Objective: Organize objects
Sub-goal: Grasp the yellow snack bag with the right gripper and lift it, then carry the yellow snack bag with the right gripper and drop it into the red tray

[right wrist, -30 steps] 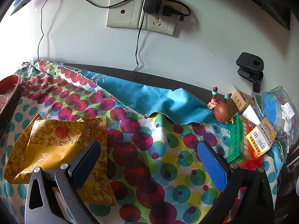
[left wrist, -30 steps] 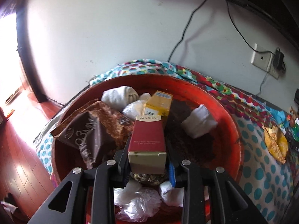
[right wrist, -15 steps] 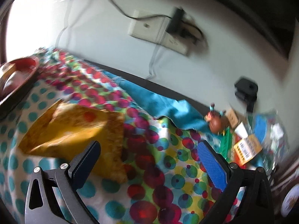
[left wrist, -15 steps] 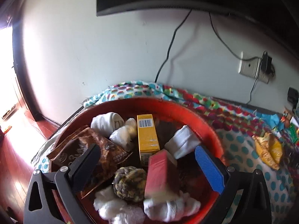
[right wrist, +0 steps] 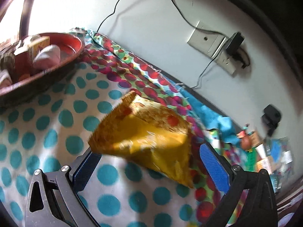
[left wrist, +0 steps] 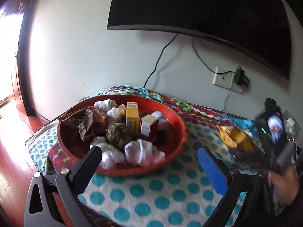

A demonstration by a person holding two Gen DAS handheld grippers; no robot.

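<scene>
A red bowl (left wrist: pixel 178 130) on the dotted cloth holds a red box (left wrist: pixel 148 125), a yellow box (left wrist: pixel 132 113), a brown packet (left wrist: pixel 85 122), a woven ball (left wrist: pixel 118 135) and several white bundles. My left gripper (left wrist: pixel 153 165) is open and empty, pulled back in front of the bowl. A yellow snack packet (right wrist: pixel 144 138) lies on the cloth right of the bowl, also in the left wrist view (left wrist: pixel 234 137). My right gripper (right wrist: pixel 149 167) is open, its jaws to either side of the packet's near edge. The bowl shows at the upper left in the right wrist view (right wrist: pixel 73 43).
The cloth-covered table (left wrist: pixel 161 193) stands against a white wall with a socket plate (right wrist: pixel 206 39) and cables. A TV (left wrist: pixel 198 9) hangs above. Small boxes, a figurine (right wrist: pixel 246 141) and packets crowd the far right. The table edge drops to a wooden floor (left wrist: pixel 11 151) on the left.
My left gripper let go of the red box into the bowl, opened and pulled back. My right gripper swung left and closer to the yellow packet.
</scene>
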